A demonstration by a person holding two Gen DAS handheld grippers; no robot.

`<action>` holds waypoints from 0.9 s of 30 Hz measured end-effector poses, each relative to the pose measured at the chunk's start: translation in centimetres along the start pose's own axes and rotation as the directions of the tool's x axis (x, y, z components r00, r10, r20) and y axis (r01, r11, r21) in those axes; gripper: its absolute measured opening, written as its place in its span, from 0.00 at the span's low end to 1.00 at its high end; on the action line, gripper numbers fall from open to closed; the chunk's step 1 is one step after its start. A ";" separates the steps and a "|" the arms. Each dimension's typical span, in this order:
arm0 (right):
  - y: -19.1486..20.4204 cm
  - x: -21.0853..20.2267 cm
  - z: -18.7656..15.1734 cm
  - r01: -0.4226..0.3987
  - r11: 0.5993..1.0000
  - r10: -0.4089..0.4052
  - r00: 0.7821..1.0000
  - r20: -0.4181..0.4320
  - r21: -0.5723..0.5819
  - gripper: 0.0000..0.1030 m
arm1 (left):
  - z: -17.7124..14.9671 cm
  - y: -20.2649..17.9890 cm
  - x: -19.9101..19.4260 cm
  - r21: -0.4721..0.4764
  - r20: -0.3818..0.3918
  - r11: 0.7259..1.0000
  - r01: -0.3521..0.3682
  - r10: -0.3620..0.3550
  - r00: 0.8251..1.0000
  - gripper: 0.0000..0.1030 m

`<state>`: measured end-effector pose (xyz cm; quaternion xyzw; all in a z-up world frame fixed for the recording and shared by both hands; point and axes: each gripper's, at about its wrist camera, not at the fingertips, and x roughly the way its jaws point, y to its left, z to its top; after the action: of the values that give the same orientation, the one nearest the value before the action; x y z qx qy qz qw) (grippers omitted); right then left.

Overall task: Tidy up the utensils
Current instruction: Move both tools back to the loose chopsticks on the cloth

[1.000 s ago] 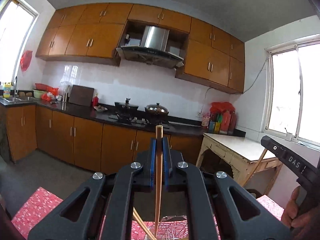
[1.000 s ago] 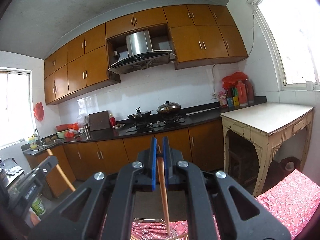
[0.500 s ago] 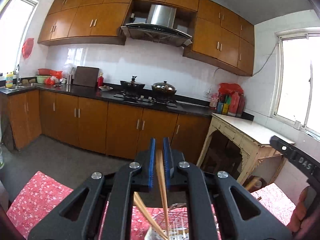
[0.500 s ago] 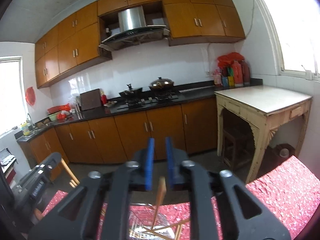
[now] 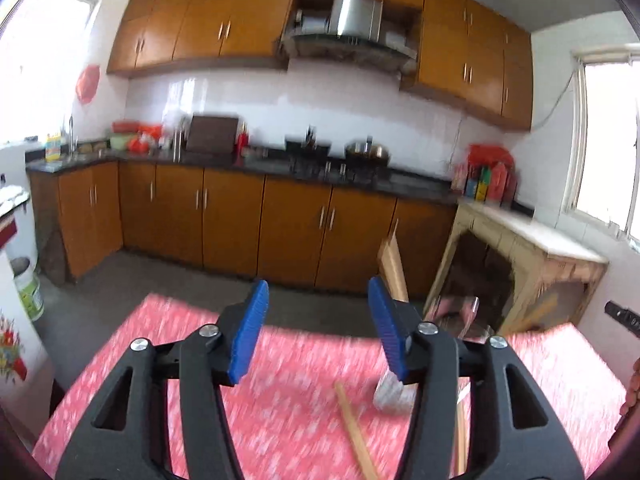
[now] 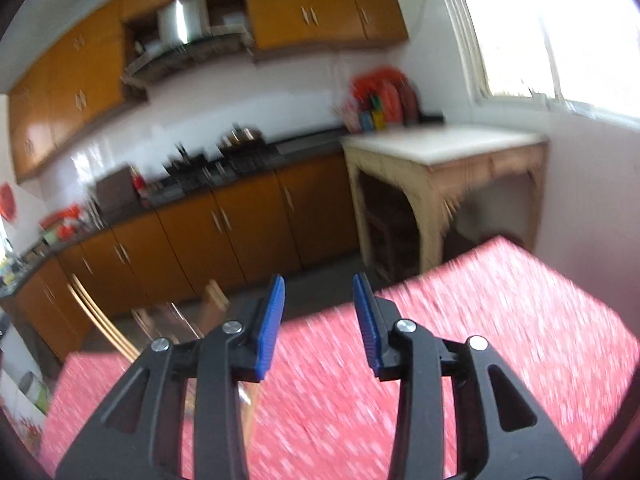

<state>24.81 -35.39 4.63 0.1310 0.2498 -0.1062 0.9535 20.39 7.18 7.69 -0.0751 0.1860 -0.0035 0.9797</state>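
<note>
Chopsticks (image 5: 394, 270) stood leaning at right of centre in the left view, with another (image 5: 356, 438) at the lower centre on the red cloth (image 5: 160, 360). Left gripper (image 5: 318, 322) and right gripper (image 6: 318, 320) gaped wide, both empty. Light, stiff, slim wood, probably best pinched mid-shaft.

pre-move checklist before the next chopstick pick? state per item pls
1. Left hand-held gripper open and empty: ok.
2. Right hand-held gripper open and empty: ok.
3. Chopsticks standing in the wire holder: ok, they stick up out of it.
4. Loose chopstick lying on the red tablecloth, below the left hand-held gripper: not ok, not yet in the holder.
5. Views sharp enough to aim: not ok, both are motion-blurred.
6. Count of chopsticks left on the cloth: cannot tell.
</note>
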 end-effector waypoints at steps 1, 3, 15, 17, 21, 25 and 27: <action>-0.1 0.9 -1.9 -0.010 1.000 0.010 0.998 -0.055 -0.006 0.35 | -0.8 0.2 0.4 0.000 -0.031 1.000 -0.002 0.002 1.000 0.52; 0.1 2.7 -5.8 -0.064 0.998 0.061 0.984 -0.166 -0.008 0.35 | -3.9 0.9 1.3 -0.002 -0.128 1.000 0.005 -0.005 0.992 0.52; 8.0 6.6 -16.7 -0.283 0.957 0.225 0.871 -0.437 -0.070 0.23 | -13.8 -2.2 3.8 -0.006 -0.382 0.995 0.099 -0.094 0.920 0.52; 8.6 6.9 -17.1 -0.290 0.954 0.227 0.868 -0.442 -0.078 0.23 | -14.1 -2.8 4.0 0.008 -0.391 0.994 0.110 -0.098 0.915 0.52; 9.5 7.5 -17.4 -0.255 0.955 0.165 0.881 -0.442 -0.151 0.21 | -15.2 -3.6 4.4 0.027 -0.412 0.994 0.110 -0.089 0.907 0.52; 9.4 7.7 -17.3 -0.257 0.952 0.163 0.886 -0.434 -0.168 0.21 | -15.8 -4.2 4.7 0.039 -0.432 0.993 0.112 -0.085 0.898 0.52; 9.6 7.8 -17.4 -0.257 0.948 0.156 0.888 -0.433 -0.185 0.21 | -15.8 -4.5 4.8 0.043 -0.436 0.993 0.113 -0.083 0.896 0.52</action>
<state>26.20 -22.08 -12.05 0.0614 0.4409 0.0575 0.8936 19.19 0.27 -7.97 -0.0489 0.3948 -0.0758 0.9143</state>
